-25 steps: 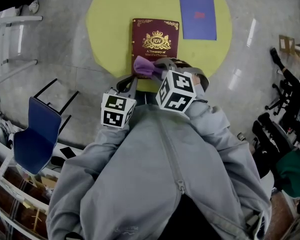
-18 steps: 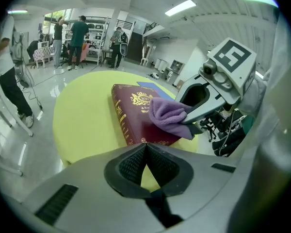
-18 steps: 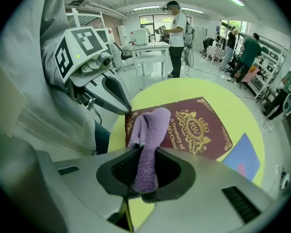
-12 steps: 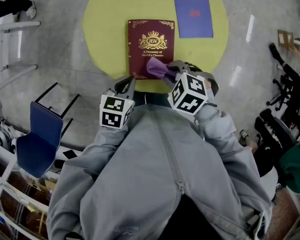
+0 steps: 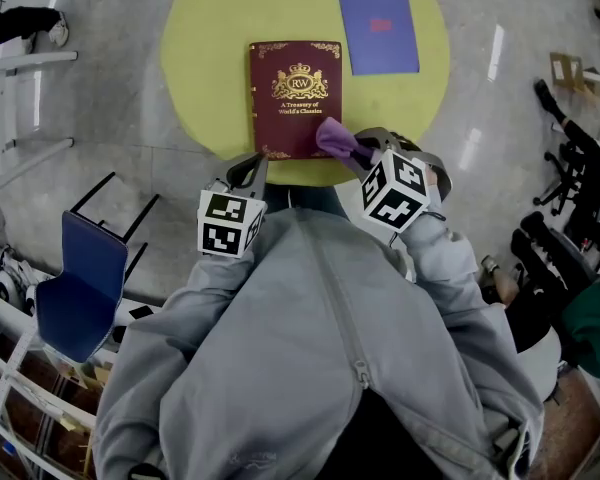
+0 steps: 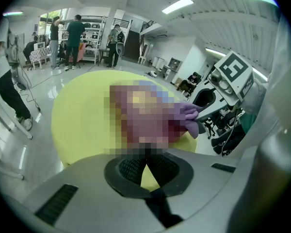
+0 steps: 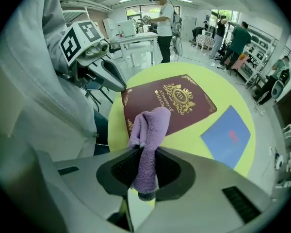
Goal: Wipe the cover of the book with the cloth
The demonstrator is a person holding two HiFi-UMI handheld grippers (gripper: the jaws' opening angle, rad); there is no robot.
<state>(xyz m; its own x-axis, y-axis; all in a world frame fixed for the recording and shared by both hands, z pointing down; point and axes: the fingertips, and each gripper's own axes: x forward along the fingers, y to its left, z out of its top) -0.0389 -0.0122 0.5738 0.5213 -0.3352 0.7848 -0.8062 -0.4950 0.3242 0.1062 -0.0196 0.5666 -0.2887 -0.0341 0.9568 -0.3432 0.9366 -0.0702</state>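
At near right corner of book (image 5: 295,93), cloth (image 5: 336,135) in right gripper (image 7: 144,174), shifted rightward

2 clear lanes on table (image 5: 205,58): wide strip left of book (image 5: 295,98), narrow gap between book and blue folder (image 5: 377,28). Cloth (image 5: 337,138) in right gripper (image 5: 356,149) blocks book's near-right corner. Left gripper (image 5: 254,168) crowds near-left corner.

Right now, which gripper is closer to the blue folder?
Right. The right gripper, clamping the cloth, is at the red book's near right corner, on the folder's side. The left gripper is by the book's near left corner, farther.
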